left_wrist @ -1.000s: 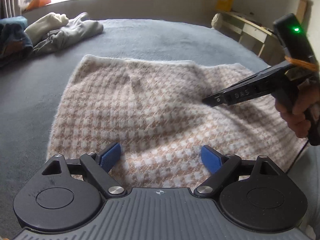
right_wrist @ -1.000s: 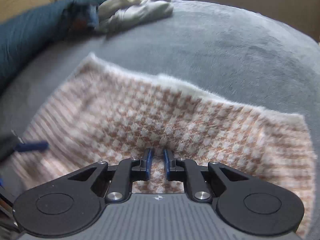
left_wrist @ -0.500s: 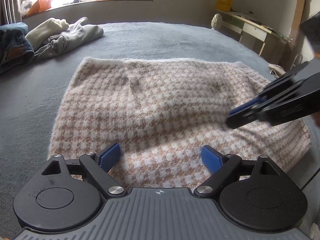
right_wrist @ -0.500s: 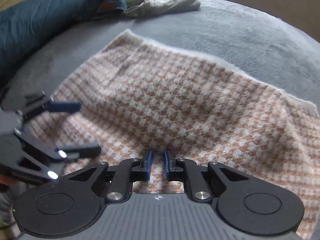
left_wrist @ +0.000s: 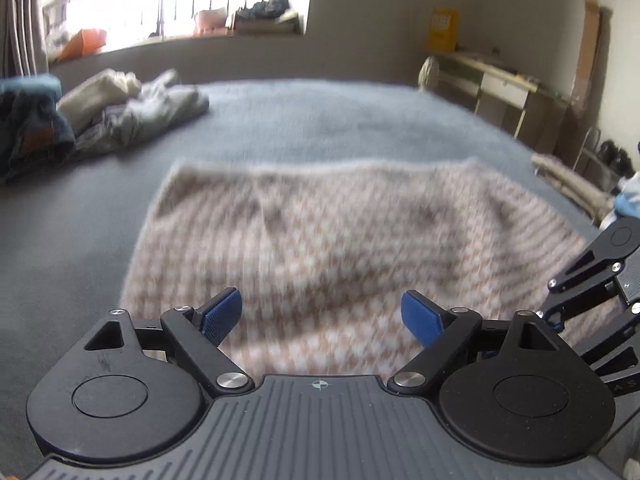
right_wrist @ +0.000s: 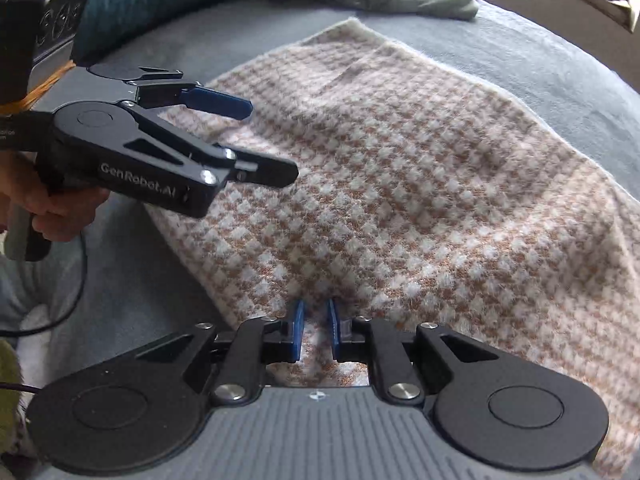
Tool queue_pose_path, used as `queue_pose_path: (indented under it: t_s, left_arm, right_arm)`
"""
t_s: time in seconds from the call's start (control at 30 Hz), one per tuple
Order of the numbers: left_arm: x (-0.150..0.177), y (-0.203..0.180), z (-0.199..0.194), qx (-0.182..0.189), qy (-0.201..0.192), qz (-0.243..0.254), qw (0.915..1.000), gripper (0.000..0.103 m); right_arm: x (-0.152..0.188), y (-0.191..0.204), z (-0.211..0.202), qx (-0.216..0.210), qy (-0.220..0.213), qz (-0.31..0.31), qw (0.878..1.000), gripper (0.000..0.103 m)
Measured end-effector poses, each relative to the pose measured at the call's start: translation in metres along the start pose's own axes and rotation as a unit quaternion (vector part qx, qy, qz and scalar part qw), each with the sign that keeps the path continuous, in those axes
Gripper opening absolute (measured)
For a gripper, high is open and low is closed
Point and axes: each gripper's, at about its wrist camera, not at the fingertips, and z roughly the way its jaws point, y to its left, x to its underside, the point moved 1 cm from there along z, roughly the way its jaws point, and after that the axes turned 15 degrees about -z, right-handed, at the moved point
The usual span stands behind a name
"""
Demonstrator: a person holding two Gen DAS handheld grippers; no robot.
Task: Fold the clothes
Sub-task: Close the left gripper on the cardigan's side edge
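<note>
A checked knit (right_wrist: 420, 184), tan and white, lies spread on the grey bed (left_wrist: 328, 120). The right gripper (right_wrist: 314, 330) has its jaws narrowed onto a pinch of the knit's near edge, the cloth rising in a small ridge between the blue pads (right_wrist: 297, 330). The left gripper (left_wrist: 322, 316) hangs over the knit's near-left part with its jaws wide and nothing between them; in the right wrist view it (right_wrist: 256, 140) sits above the cloth's left edge, gripped by a hand (right_wrist: 52, 208). A heap of clothes (left_wrist: 120, 112) lies well apart at the bed's far left. The left wrist view is blurred.
</note>
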Motion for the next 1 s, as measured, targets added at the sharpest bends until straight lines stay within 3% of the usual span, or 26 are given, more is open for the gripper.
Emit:
queue_pose_path:
  t_s: [0.13, 0.17, 0.23, 0.3, 0.47, 0.67, 0.73, 0.83, 1.0]
  left_arm:
    - [-0.012, -0.001, 0.000, -0.002, -0.008, 0.014, 0.9999, 0.089]
    - [-0.012, 0.002, 0.004, -0.008, -0.002, 0.008, 0.9999, 0.089]
    - [-0.012, 0.011, 0.008, -0.016, 0.016, -0.022, 0.9995, 0.089]
    - [-0.011, 0.025, 0.006, -0.007, 0.039, -0.060, 0.9974, 0.089]
    - [-0.011, 0.056, -0.019, 0.015, 0.071, -0.088, 0.9935, 0.089]
    - [-0.019, 0.104, -0.041, 0.023, 0.081, -0.143, 0.9862, 0.096]
    - [-0.017, 0.121, -0.037, 0.031, 0.096, -0.177, 0.9789, 0.096]
    - [-0.008, 0.143, -0.023, 0.064, 0.140, -0.232, 0.9606, 0.096]
    - [0.003, 0.160, -0.005, 0.128, 0.171, -0.279, 0.9362, 0.097]
  right_arm:
    - [-0.013, -0.009, -0.025, 0.039, -0.044, -0.028, 0.998, 0.016]
    - [-0.015, -0.013, -0.024, 0.040, -0.047, -0.040, 0.997, 0.018]
    - [-0.019, -0.020, -0.021, 0.041, -0.052, -0.064, 0.996, 0.034]
    - [-0.023, -0.027, -0.018, 0.041, -0.057, -0.088, 0.994, 0.036]
    - [-0.033, -0.045, -0.011, 0.043, -0.070, -0.147, 0.986, 0.042]
    - [-0.036, -0.061, 0.005, 0.000, -0.036, -0.210, 0.977, 0.043]
    - [-0.031, -0.063, 0.019, -0.010, -0.023, -0.216, 0.976, 0.047]
    - [-0.029, -0.069, 0.029, -0.024, -0.015, -0.202, 0.979, 0.049]
    - [-0.032, -0.064, 0.029, -0.016, -0.004, -0.205, 0.979, 0.050]
